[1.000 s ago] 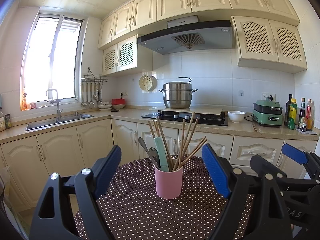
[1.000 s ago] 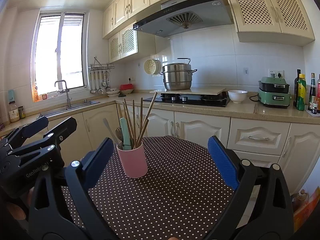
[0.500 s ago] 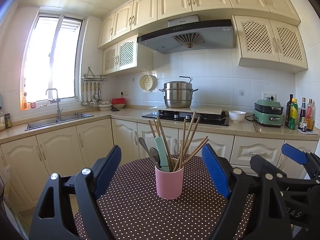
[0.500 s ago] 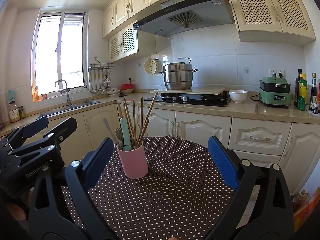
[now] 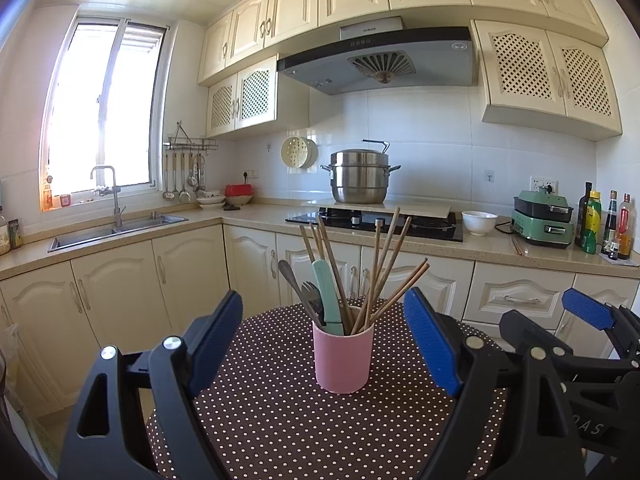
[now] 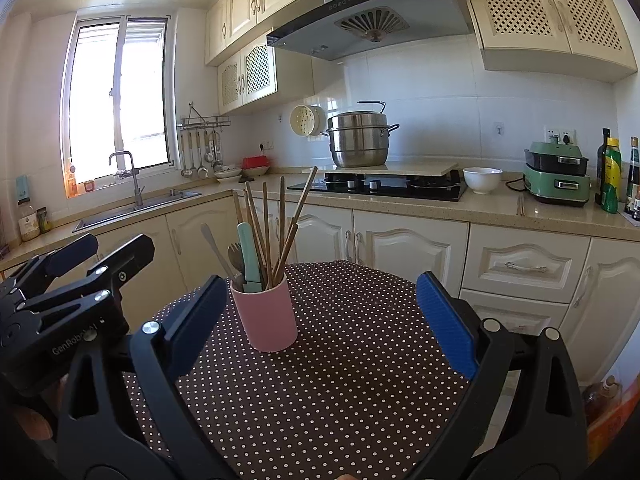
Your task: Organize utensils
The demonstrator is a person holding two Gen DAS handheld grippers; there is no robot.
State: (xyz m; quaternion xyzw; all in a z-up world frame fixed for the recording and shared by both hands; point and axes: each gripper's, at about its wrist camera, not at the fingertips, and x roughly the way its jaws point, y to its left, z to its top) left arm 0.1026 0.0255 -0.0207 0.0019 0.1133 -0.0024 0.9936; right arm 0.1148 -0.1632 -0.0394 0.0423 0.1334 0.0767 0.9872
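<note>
A pink cup (image 5: 343,356) stands upright on a round table with a brown polka-dot cloth (image 5: 280,432). It holds several wooden chopsticks (image 5: 384,268), a mint-handled utensil (image 5: 326,292), a fork and a spoon. My left gripper (image 5: 326,336) is open and empty, and the cup shows between its fingers, farther off. In the right wrist view the cup (image 6: 266,316) stands just right of my left finger. My right gripper (image 6: 320,320) is open and empty. The left gripper's body (image 6: 60,312) shows at that view's left.
Kitchen counters run behind the table, with a sink (image 5: 116,232) at the left, a hob with a steel pot (image 5: 360,176), a white bowl (image 5: 478,222), a green appliance (image 5: 542,220) and bottles (image 5: 604,224) at the right. The right gripper (image 5: 580,352) shows at the left wrist view's right edge.
</note>
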